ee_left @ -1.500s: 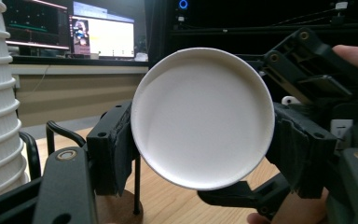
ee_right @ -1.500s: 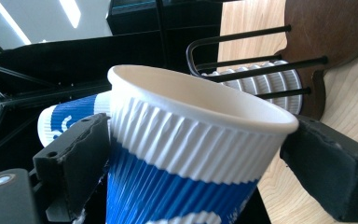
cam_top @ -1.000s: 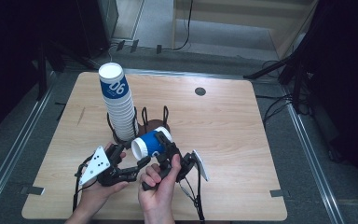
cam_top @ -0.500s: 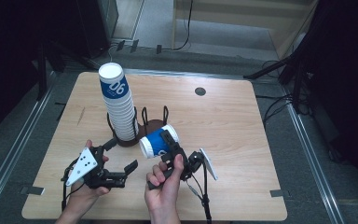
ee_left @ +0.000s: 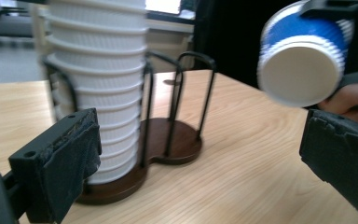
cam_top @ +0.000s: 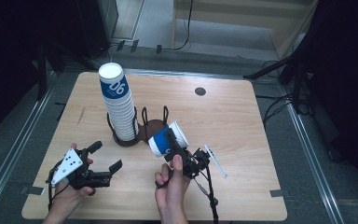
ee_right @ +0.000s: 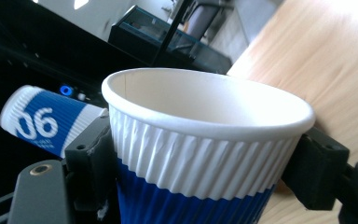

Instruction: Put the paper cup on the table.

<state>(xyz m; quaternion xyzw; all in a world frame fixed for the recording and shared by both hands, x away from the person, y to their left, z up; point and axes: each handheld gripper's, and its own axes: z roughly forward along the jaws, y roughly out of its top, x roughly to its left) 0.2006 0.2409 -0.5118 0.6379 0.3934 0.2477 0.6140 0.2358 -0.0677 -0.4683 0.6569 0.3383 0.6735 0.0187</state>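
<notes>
A tall stack of blue-and-white paper cups [cam_top: 116, 100] [ee_left: 98, 70] [ee_right: 42, 121] stands in the left slot of a dark wire cup holder [cam_top: 137, 133] [ee_left: 168, 140]. The slot beside it holds nothing. My right gripper [cam_top: 170, 144] [ee_right: 205, 163] is shut on a single blue-and-white cup [cam_top: 168, 139] [ee_right: 205, 130] [ee_left: 303, 60]. It holds this cup tilted just in front of the holder, mouth toward the far right. My left gripper [cam_top: 106, 155] [ee_left: 205, 163] is open to the left of it, near the stack's foot. Its jaws have just been opening and nothing is between them.
The wooden table [cam_top: 242, 121] has a small dark round grommet [cam_top: 200, 91] at the back. A cable [cam_top: 209, 196] trails from the right gripper toward the front edge. Dark stands and cables lie on the floor around the table.
My left gripper has let go of the cup, opened and drawn away to the left. My right gripper has kept the cup and lifted it slightly toward the holder.
</notes>
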